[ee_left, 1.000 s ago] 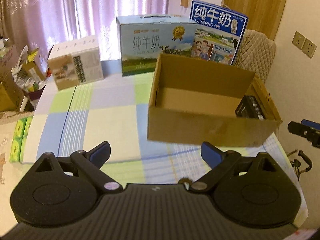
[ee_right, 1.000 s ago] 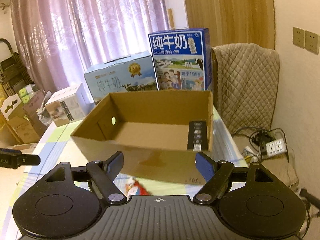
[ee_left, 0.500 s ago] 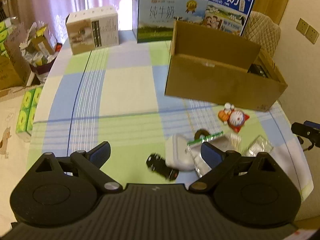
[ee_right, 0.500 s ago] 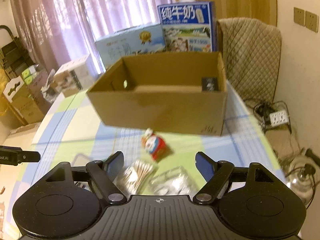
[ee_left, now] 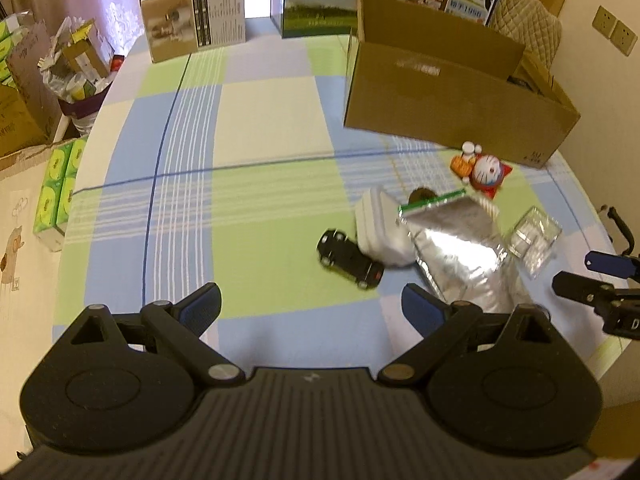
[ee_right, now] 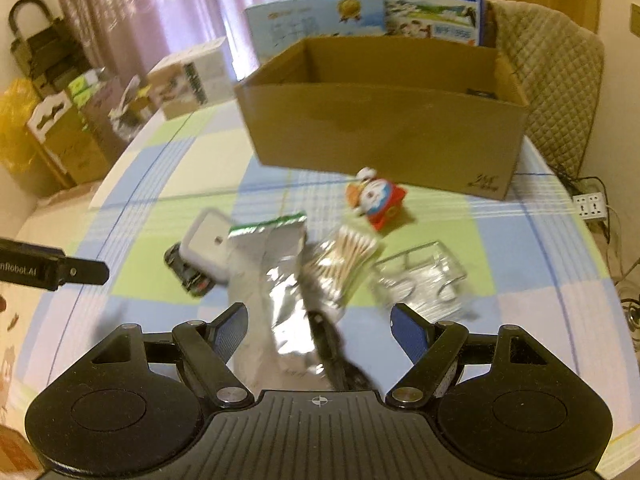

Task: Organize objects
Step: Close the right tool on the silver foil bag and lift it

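Jaws on both my grippers stand wide apart, holding nothing. Foil pouch (ee_right: 272, 280) lies at 12 o'clock from right gripper (ee_right: 318, 330), long axis toward it; left gripper (ee_left: 312, 306) sits farther; cardboard box (ee_right: 384, 132) beyond.

left tool (ee_left: 311, 307) hangs spread and empty above the checked tablecloth (ee_left: 256, 184), near a black toy car (ee_left: 349, 259).

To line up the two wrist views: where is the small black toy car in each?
Left wrist: small black toy car, centre, right of middle, against the white square box.
Right wrist: left of centre, partly behind that box.
Shared landmark: open brown cardboard box behind.
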Available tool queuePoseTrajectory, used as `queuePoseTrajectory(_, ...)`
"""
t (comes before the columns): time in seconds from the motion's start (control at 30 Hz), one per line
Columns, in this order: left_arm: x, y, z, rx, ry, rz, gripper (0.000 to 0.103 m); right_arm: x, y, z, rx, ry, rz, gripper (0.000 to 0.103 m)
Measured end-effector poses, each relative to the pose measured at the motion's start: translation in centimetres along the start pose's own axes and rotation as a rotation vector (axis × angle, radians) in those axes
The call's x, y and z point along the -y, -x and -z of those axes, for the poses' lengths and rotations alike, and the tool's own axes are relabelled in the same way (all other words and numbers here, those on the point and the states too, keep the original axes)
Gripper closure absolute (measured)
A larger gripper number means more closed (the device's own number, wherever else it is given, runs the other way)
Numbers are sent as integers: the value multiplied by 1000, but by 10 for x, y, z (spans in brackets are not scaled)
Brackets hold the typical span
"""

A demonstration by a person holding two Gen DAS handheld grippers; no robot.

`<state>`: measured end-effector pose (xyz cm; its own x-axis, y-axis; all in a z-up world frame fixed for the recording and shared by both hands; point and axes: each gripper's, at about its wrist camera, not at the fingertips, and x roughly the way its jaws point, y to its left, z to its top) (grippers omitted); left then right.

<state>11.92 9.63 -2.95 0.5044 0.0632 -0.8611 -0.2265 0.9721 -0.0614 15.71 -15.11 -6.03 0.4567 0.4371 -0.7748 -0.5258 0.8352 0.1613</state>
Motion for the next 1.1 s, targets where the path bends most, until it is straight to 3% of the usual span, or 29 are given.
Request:
queuePoseTrajectory(0.47, -17, -12, 14, -32, -9, 11, 8, -35, -29, 15, -57, 87, -20, 27)
queuePoseTrajectory(1.1, -23, -46, 10, -65, -12, 12, 8, -57, -81, 10, -106, 262, 42, 27)
